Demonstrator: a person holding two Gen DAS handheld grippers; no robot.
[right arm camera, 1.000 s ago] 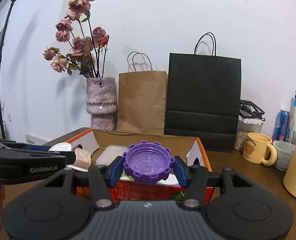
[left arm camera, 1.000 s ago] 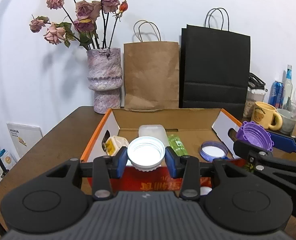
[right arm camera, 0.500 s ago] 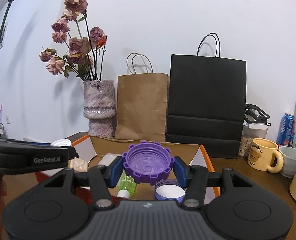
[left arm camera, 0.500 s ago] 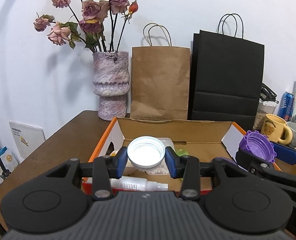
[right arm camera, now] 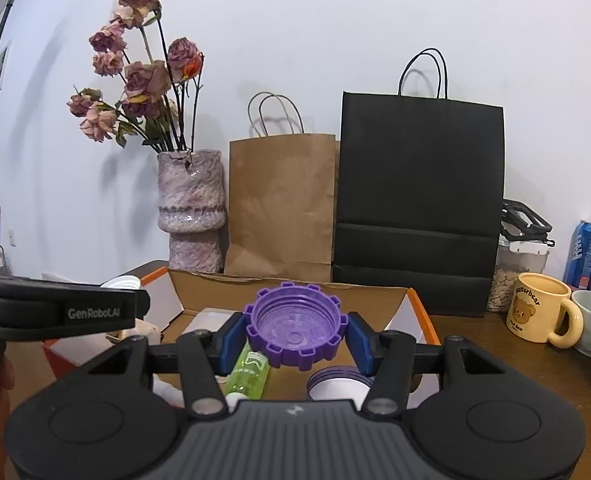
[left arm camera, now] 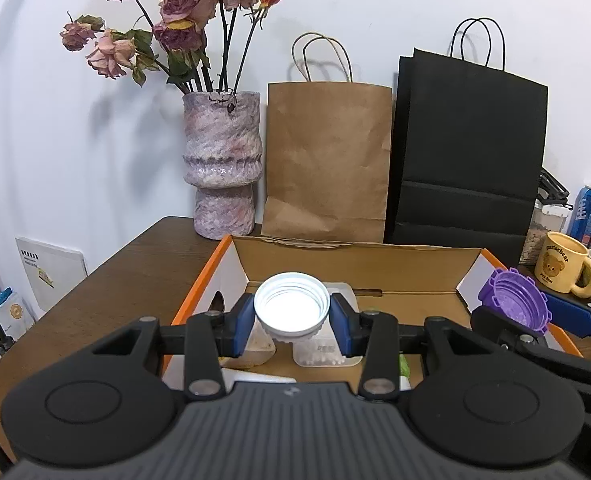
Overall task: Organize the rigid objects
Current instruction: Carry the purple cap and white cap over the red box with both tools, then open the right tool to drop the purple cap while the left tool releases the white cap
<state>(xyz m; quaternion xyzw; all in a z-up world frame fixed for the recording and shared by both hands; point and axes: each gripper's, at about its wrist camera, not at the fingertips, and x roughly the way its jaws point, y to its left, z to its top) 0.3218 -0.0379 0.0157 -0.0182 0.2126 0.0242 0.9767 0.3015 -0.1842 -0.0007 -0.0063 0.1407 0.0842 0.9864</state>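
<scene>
Left hand-held gripper (left arm camera: 291, 320) clamps a white screw lid (left arm camera: 291, 312) by its rim, open side facing the camera, above the near-left part of the orange-edged cardboard box (left arm camera: 355, 268). Right hand-held gripper (right arm camera: 293, 338) clamps a purple notched lid (right arm camera: 295, 330) likewise, above the box's middle. The box sits toward the far edge of the tabletop (left arm camera: 135, 276), before the vase and paper bags. Rim grips likely leave each lid free to drop in beside the green bottle (right arm camera: 249, 372) and another purple lid (right arm camera: 337, 386) already inside.
</scene>
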